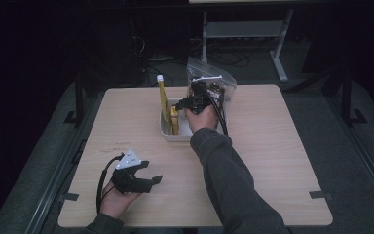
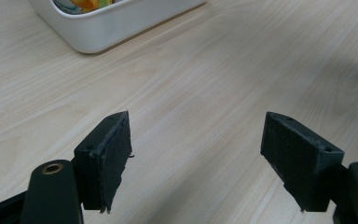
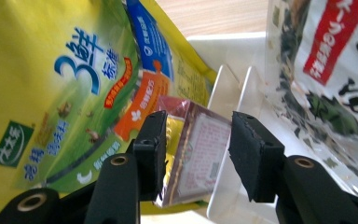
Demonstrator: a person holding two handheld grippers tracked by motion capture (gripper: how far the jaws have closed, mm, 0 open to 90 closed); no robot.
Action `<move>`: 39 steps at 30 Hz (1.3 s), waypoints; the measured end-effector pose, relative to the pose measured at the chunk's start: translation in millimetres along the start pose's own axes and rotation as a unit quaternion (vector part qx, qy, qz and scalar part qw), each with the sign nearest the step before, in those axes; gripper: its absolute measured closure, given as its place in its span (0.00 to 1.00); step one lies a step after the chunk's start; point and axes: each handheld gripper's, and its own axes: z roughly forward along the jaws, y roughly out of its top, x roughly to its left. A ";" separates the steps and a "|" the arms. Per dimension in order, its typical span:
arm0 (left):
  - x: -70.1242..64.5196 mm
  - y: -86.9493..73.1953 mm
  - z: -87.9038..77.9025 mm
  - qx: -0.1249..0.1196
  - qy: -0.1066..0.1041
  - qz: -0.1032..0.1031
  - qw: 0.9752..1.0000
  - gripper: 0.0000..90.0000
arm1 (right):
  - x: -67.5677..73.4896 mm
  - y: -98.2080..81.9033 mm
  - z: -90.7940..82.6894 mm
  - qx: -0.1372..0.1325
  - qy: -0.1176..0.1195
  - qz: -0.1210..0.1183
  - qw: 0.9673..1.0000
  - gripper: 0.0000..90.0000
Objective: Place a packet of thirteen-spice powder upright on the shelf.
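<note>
Fingers [image 3: 151, 140] of the right gripper [image 3: 193, 149] astride a small packet [image 3: 193, 154] — ungripped; left gripper [image 2: 196, 158] agape over bare table [image 2: 205, 84].

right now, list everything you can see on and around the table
table: one, light wood, centre of the high view
divided bin: one, white, middle of the table
tall pouch: one, yellow with blue print, upright in the bin's left part
small packet: one, red and gold, in the bin between the right claw's jaws
seaweed bag: one, clear with a red label, at the bin's right side
desk frame: one, white, on the floor behind
left claw: black, open, over bare table
right claw: black, at the bin, jaws either side of the small packet
</note>
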 end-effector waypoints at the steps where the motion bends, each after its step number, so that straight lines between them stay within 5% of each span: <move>1: 0.3 -0.1 0.1 -0.001 0.000 -0.001 1.000 0.26 | 0.2 0.8 0.5 0.000 0.001 0.000 1.000 0.61; 21: 1.8 -0.5 0.3 -0.001 0.007 0.000 1.000 0.26 | -15.4 -29.6 -32.0 0.005 0.090 -0.008 0.996 0.50; 39: 2.1 -2.0 0.4 -0.002 0.004 0.003 1.000 0.26 | -38.9 -62.9 -60.0 0.018 0.132 -0.007 0.991 0.48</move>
